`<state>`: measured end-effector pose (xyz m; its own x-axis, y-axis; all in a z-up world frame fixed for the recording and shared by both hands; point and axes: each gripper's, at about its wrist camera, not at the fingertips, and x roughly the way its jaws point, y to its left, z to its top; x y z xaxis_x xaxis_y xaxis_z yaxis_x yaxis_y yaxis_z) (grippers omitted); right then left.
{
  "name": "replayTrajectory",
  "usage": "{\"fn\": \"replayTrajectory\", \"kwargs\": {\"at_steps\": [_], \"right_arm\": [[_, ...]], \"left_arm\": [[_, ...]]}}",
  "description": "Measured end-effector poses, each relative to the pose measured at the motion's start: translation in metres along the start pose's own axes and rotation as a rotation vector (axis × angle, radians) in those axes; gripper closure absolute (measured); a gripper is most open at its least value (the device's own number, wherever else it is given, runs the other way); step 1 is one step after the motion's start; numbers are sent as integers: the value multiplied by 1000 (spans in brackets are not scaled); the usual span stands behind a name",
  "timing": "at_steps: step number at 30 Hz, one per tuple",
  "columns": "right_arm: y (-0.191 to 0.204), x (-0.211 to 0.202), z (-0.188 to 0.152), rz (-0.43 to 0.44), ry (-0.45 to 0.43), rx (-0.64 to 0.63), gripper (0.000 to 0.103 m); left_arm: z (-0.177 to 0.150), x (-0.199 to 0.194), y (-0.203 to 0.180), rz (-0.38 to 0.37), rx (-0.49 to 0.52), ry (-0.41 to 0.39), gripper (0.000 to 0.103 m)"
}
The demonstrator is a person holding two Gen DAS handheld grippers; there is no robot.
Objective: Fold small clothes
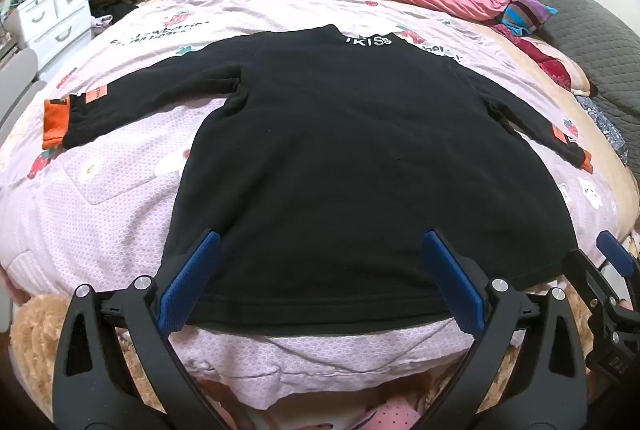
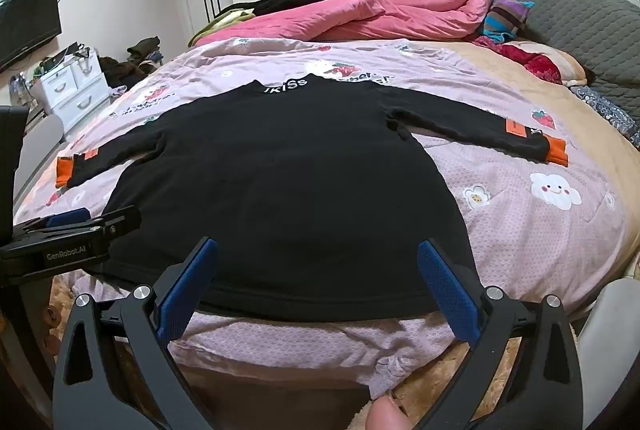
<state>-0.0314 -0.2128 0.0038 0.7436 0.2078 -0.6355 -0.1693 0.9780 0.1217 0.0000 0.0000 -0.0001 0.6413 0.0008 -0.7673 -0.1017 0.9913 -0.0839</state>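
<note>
Left wrist view: left hand-held gripper spread wide, blue pads over the near hem, pinching nothing. Black sweater lies flat on the bed directly ahead of it, collar away, both sleeves stretched out to the sides. Likely laid out this way so a first fold can start from the hem. Orange cuff far left of the fingers. Right hand-held gripper sits at the hem's right corner; cut by the frame edge, so here I cannot tell how its jaws stand.

Right wrist view: the right hand-held gripper is spread, poised above the hem, gripping nothing. The left hand-held gripper enters from the left, seen edge-on. Collar lettering only partly legible. Pink quilt bunched far ahead. Whether any pad touches cloth is unclear.
</note>
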Motion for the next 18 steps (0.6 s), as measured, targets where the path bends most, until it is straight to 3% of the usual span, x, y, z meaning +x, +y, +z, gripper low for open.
{"fn": "replayTrajectory", "kwargs": {"at_steps": [18], "right_arm": [[1, 0, 0, -4, 2, 2, 4]], "left_arm": [[-2, 3, 0, -5, 0, 1, 8]]}}
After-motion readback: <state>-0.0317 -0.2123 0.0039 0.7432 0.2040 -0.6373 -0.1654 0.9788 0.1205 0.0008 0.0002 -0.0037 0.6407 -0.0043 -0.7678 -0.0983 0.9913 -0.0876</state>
